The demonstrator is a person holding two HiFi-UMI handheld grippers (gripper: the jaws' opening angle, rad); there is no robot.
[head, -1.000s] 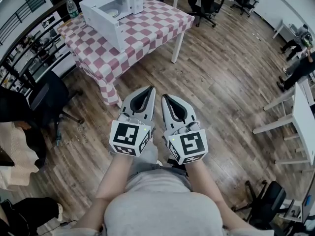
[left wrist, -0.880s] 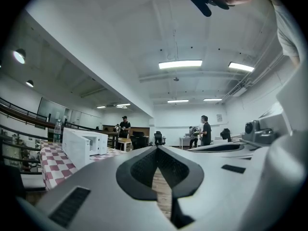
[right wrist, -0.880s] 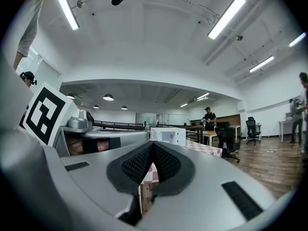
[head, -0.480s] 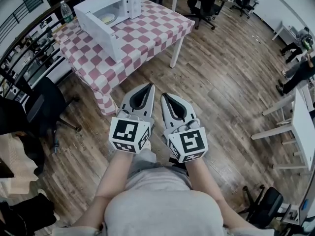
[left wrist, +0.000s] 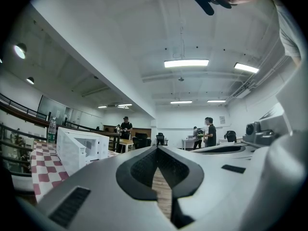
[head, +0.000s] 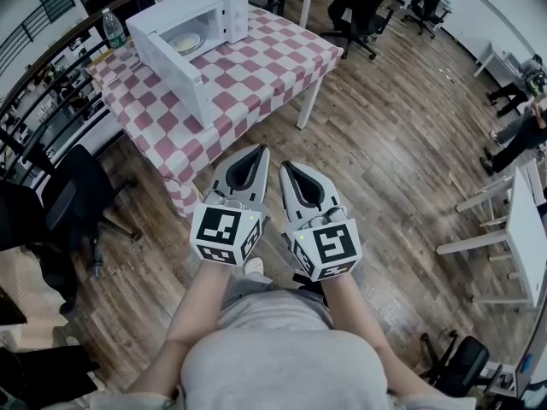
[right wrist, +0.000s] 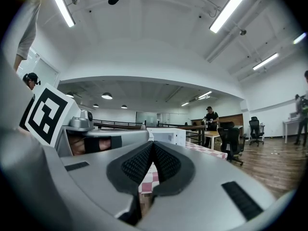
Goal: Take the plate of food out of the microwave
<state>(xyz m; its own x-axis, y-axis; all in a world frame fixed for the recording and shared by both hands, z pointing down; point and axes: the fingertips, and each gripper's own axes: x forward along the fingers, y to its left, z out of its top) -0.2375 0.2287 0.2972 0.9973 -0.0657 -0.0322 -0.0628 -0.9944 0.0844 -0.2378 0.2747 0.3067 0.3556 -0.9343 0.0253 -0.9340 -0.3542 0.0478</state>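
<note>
A white microwave (head: 192,24) stands on a table with a pink-and-white checked cloth (head: 265,62) at the upper left of the head view. Its door (head: 171,71) hangs open, and a plate of pale food (head: 185,41) sits inside. My left gripper (head: 261,151) and right gripper (head: 284,166) are held side by side over the wooden floor, short of the table's near corner. Both are shut and hold nothing. The left gripper view shows the microwave (left wrist: 82,148) ahead to the left of its meeting jaws. In the right gripper view the microwave (right wrist: 166,136) is straight ahead.
A water bottle (head: 113,28) stands behind the microwave. A black office chair (head: 81,178) is left of the table beside a railing. More chairs (head: 363,11) stand beyond the table, and white desks (head: 521,203) at the right. Several people stand far off (left wrist: 208,131).
The table and microwave have drawn nearer and lower in the head view as the person walks toward them. Both grippers keep the same shut, side-by-side pose.
</note>
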